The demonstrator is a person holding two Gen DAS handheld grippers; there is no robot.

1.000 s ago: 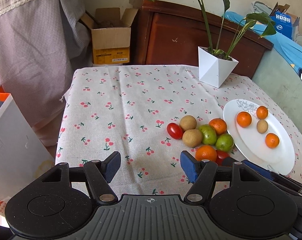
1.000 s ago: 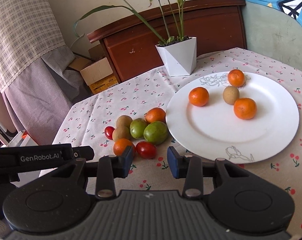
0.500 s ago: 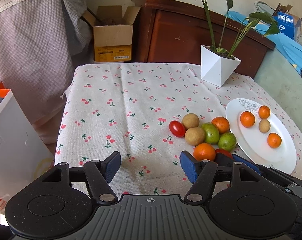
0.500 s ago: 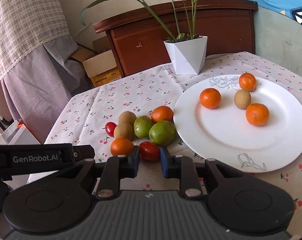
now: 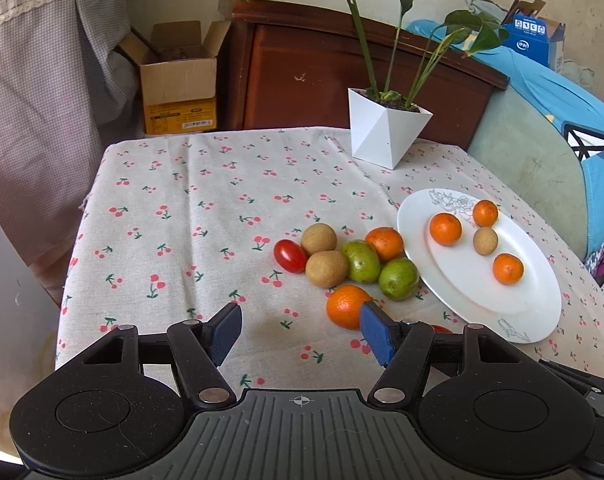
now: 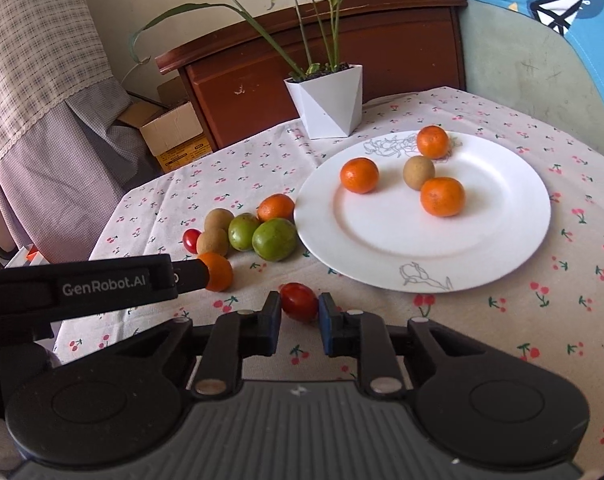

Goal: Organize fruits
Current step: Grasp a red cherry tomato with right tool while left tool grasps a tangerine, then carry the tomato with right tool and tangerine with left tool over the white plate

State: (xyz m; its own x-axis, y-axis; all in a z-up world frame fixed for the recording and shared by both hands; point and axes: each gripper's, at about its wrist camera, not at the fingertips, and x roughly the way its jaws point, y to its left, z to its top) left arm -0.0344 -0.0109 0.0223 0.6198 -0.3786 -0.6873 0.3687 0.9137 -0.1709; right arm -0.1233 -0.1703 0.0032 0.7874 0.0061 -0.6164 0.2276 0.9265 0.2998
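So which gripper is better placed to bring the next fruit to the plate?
Right: the right gripper is shut on the cherry tomato, near the white plate. The left gripper is open and holds nothing.

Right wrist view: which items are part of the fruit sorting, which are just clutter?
Job:
right tool, shut on cherry tomato
white plate bearing three oranges, one brown fruit
loose fruit pile on the cloth

Clutter:
potted plant
cardboard box
wooden cabinet

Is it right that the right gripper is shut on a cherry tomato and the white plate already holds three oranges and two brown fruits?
Not quite. The right wrist view shows the white plate holding three oranges and only one brown fruit. The right gripper is indeed shut on a cherry tomato.
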